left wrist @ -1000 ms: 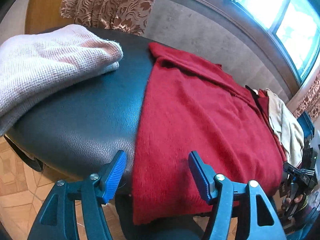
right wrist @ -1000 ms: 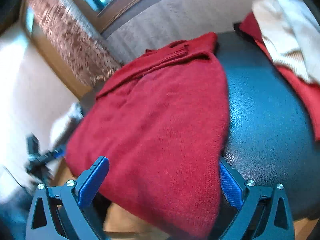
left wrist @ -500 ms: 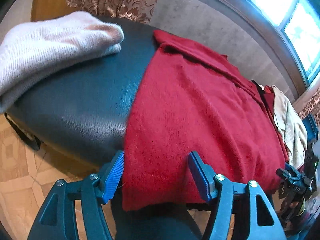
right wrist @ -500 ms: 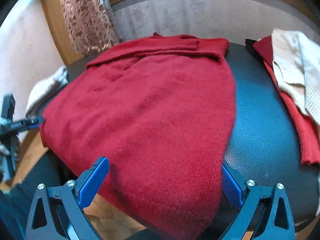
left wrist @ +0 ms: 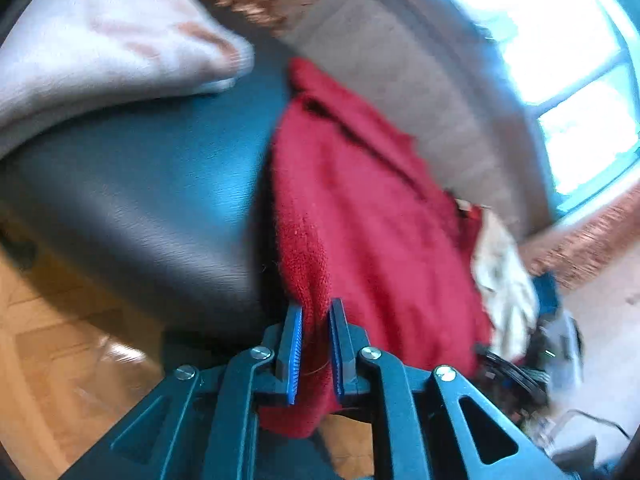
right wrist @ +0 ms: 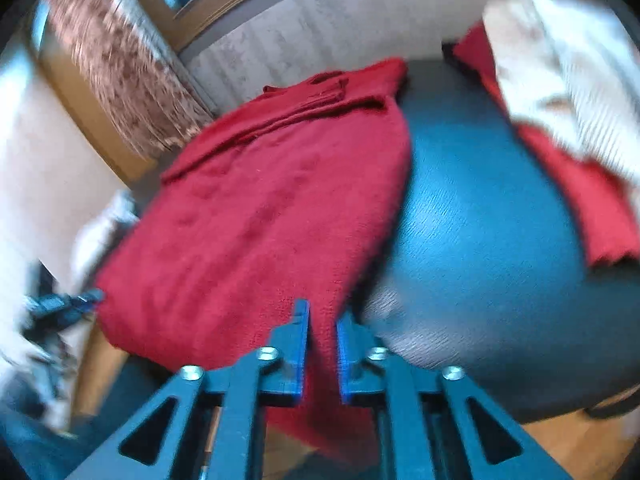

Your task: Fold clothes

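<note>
- So the step in hand looks like the grab: both grippers are pinching the near hem of the red sweater (left wrist: pixel 360 208), which lies spread on the dark padded table (left wrist: pixel 152 184) with its bottom edge hanging over the front.
- Left gripper (left wrist: pixel 316 312): jaws closing, and the blue pads already have the sweater's left bottom corner bunched between them. Looks clamped on the fabric to me.
- Right gripper (right wrist: pixel 323 320): same deal on the other side, pads squeezed together on the right bottom corner, with a strip of red knit running down between them.
- My guess at the next move: lift both corners together and carry the hem up toward the collar end to fold it in half. That needs the two hands going level and in step, or the fold comes out skewed. Knit is floppy and a bit stretchy, so a hard pull would probably drag the whole thing across the slick top.
- Both views are pretty blurry, so take fine detail with salt.
- Counts: two grippers, one red sweater being worked.
- One folded pinkish-white sweater (left wrist: pixel 100 40) sits on the table off to the left, well apart from the red one.
- On the right there's a pile (right wrist: pixel 560 92) with at least one cream piece on top of another red piece; can't tell if there's more under it.
- One window (left wrist: pixel 560 40), patterned curtains (right wrist: pixel 116 60) beside it.
</note>
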Action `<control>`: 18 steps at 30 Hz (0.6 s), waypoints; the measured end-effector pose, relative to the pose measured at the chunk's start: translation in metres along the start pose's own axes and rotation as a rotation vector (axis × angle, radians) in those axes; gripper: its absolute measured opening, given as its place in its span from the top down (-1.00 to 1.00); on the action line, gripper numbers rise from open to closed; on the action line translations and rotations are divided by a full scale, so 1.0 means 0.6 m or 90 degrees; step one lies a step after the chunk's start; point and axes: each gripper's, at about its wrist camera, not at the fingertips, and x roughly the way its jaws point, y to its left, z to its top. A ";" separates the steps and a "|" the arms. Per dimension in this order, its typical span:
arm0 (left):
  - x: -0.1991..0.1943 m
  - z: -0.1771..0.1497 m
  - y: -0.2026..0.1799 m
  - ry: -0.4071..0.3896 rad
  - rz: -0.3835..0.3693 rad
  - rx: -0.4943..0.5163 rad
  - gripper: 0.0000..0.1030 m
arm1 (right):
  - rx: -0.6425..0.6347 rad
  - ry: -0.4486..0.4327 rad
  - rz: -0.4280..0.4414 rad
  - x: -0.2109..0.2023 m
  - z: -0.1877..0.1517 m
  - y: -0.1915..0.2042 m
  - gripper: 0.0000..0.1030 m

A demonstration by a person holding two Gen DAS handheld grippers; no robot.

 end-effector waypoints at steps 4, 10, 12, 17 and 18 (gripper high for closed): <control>-0.005 0.009 -0.029 0.010 -0.069 0.024 0.80 | 0.092 -0.009 0.091 -0.010 -0.005 -0.019 0.77; -0.018 0.083 -0.074 -0.047 -0.176 0.033 0.80 | 0.145 -0.040 0.185 -0.021 0.043 -0.011 0.77; -0.018 0.119 -0.090 -0.072 -0.205 0.038 0.80 | 0.150 -0.059 0.210 -0.022 0.078 -0.002 0.78; 0.022 0.239 -0.109 -0.133 -0.216 0.032 0.80 | 0.153 -0.127 0.244 -0.012 0.211 0.001 0.78; 0.036 0.264 -0.108 -0.140 -0.205 0.032 0.80 | 0.146 -0.131 0.235 -0.007 0.234 0.000 0.78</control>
